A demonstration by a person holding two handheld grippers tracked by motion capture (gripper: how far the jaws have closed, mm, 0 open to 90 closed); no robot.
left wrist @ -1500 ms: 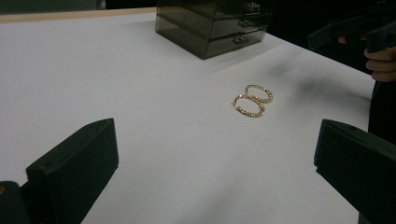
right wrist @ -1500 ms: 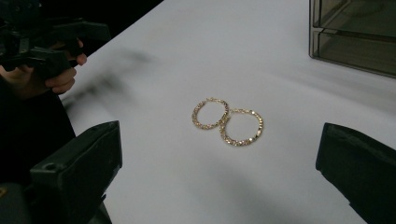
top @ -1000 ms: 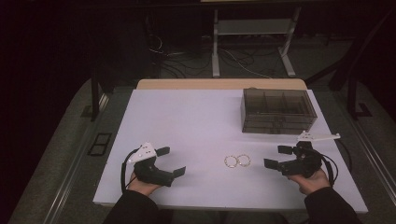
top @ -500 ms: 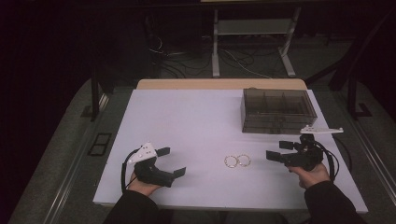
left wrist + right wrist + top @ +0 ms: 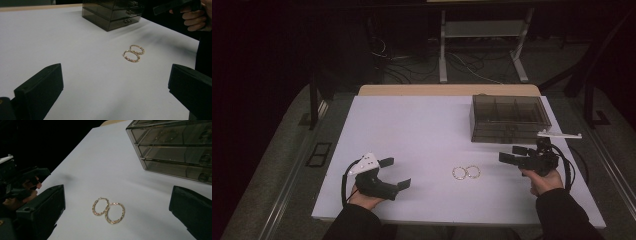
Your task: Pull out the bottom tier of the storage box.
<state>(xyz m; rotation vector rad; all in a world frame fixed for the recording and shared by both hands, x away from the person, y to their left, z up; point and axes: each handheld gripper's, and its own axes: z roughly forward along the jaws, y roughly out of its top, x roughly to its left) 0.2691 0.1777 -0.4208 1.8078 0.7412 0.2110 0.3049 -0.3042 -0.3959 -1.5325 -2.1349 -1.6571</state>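
Note:
Two gold hoop earrings (image 5: 466, 172) lie touching side by side on the white table top (image 5: 427, 130); they also show in the left gripper view (image 5: 133, 53) and the right gripper view (image 5: 108, 210). My left gripper (image 5: 396, 173) rests at the front left, open and empty, its jaws pointing right toward the earrings (image 5: 116, 75). My right gripper (image 5: 510, 153) is held just above the table to the right of the earrings, open and empty, aimed left at them (image 5: 118, 195). A smoky transparent drawer box (image 5: 509, 119) stands behind it.
The drawer box (image 5: 175, 147) has stacked drawers with small knobs, all closed. The table's front edge runs just below both hands. A wooden strip (image 5: 447, 90) borders the far edge. Table legs and cables lie on the dark floor beyond.
My right gripper has risen slightly and turned, with its grey plate now standing higher near the box. The left gripper and the earrings have stayed put.

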